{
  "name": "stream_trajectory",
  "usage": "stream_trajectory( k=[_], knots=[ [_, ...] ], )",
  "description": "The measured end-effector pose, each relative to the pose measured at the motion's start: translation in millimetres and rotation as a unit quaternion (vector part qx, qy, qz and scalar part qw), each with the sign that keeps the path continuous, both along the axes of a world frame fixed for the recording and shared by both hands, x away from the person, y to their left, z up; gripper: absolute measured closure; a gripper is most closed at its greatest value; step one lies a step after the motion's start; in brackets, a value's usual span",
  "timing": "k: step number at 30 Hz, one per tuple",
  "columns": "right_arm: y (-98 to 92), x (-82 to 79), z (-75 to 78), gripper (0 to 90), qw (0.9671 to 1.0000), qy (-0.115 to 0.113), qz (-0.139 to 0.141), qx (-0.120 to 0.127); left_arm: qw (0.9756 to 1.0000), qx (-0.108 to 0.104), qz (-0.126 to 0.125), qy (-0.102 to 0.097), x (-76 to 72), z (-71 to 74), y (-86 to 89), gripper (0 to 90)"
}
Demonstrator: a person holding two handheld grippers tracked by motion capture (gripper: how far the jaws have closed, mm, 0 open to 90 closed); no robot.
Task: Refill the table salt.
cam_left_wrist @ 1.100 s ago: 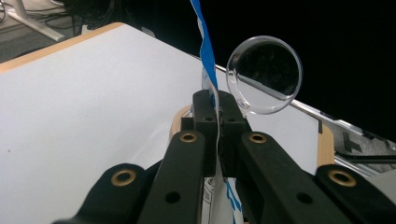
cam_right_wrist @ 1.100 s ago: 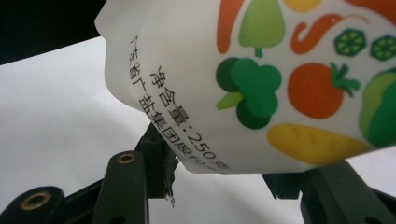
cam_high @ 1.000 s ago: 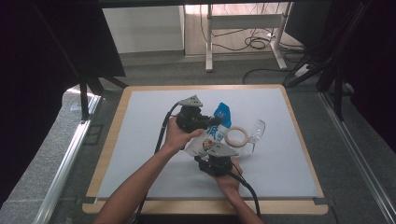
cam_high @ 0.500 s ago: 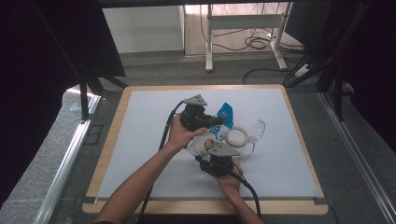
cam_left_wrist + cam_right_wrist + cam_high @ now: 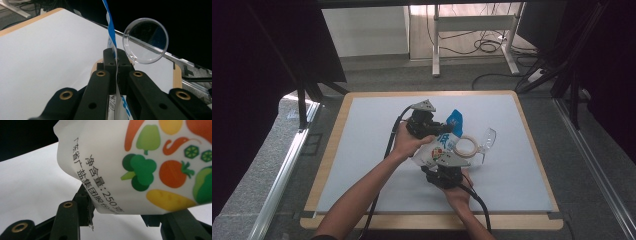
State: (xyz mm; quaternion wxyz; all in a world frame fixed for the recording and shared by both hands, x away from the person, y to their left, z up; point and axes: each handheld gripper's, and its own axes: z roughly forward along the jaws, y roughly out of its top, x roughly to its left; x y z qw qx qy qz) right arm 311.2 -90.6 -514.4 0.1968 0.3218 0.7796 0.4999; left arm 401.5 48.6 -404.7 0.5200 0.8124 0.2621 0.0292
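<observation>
Bag (image 5: 439, 149): white pouch with blue top edge, printed vegetables and Chinese text; held off the table between both tools, near the table's middle; contents not visible.
Bag top: blue strip (image 5: 110, 27) running up out of the left tool's jaws in the left gripper view.
Bag bottom: rounded white end with broccoli, tomato and pepper print (image 5: 140, 167), sitting between the right tool's jaws.
Cup (image 5: 486, 141): clear plastic, lying on its side just right of the bag; round mouth (image 5: 145, 40) seen empty in the left gripper view.
Ring (image 5: 465, 146): pale tape-like ring, flat on the table, between bag and cup, close to both.
Left tool (image 5: 438, 127): jaws together, clamped on the bag's thin top edge.
Right tool (image 5: 441, 159): jaws partly apart, gripping the bag's lower end from both sides.
Table (image 5: 362, 150): white sheet with a light wooden border.
Room: grey floor, dark curtains at both sides, a white metal frame and loose cables at the back.
</observation>
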Motion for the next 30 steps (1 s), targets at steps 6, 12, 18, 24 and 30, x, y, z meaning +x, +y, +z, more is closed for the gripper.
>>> stream_trajectory(
  k=[6,12,18,24,30],
  knots=[
    [-1.0,0.0,2.5,52.2,1.0000,-0.001,0.000,0.006,1.0000,0.005,-0.004,-0.003,1.0,2.1,-4.7,89.6],
    [-0.8,-1.1,4.6,52.3,1.0000,0.000,0.002,0.006,0.9999,0.010,-0.004,-0.005,1.0,3.1,-5.4,89.6],
    [0.3,-2.4,6.1,52.4,0.9999,-0.002,0.006,0.008,0.9999,0.014,-0.005,-0.007,0.9,4.2,-5.1,89.6],
    [0.7,-2.8,6.7,52.5,0.9999,-0.002,0.008,0.010,0.9999,0.014,-0.005,-0.005,2.2,4.1,-3.8,89.5],
    [0.1,-3.6,7.9,52.6,0.9999,-0.003,0.011,0.010,0.9999,0.012,-0.006,-0.004,4.3,3.5,-1.0,89.6]
  ],
)
